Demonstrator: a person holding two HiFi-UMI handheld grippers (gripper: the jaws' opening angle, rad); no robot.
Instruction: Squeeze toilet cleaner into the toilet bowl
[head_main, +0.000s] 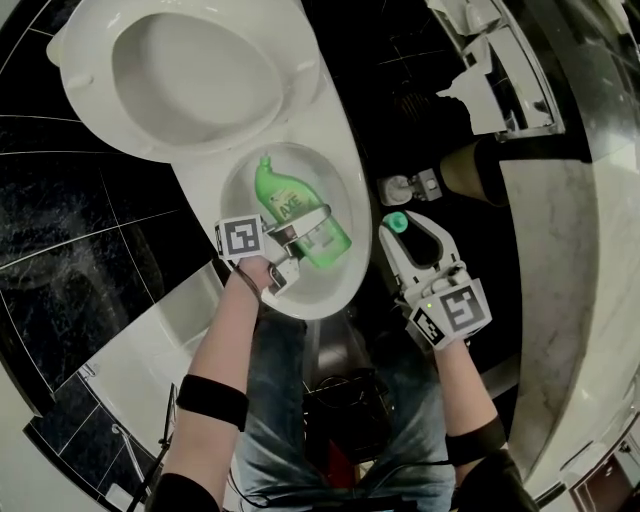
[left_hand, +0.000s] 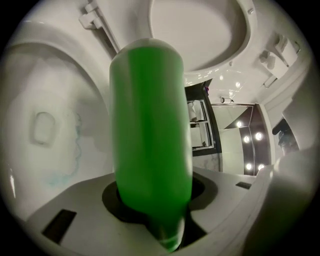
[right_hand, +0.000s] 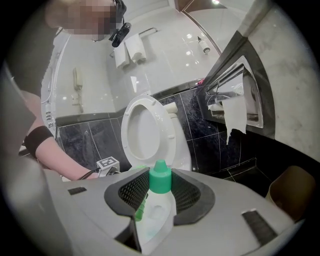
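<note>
Two grips: the left gripper (head_main: 303, 230) clamps the bottle (head_main: 288, 203) between its fingers, nozzle beyond them over the bowl (head_main: 345, 285); the right gripper (head_main: 399, 226) pinches the cap (head_main: 396, 221) at its fingertips. The squeeze seems ready to start; next, tip the nozzle down and press harder.

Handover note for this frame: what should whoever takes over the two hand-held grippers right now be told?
Left hand-held gripper: shut on the green cleaner bottle, held over the toilet bowl, neck pointing away from the person.
Right hand-held gripper: shut on the green cap, held to the bowl's right.
Done: cap off, bottle in place.
Left: squeeze cleaner into the bowl; no stream shows yet. Recapping probably follows.
</note>
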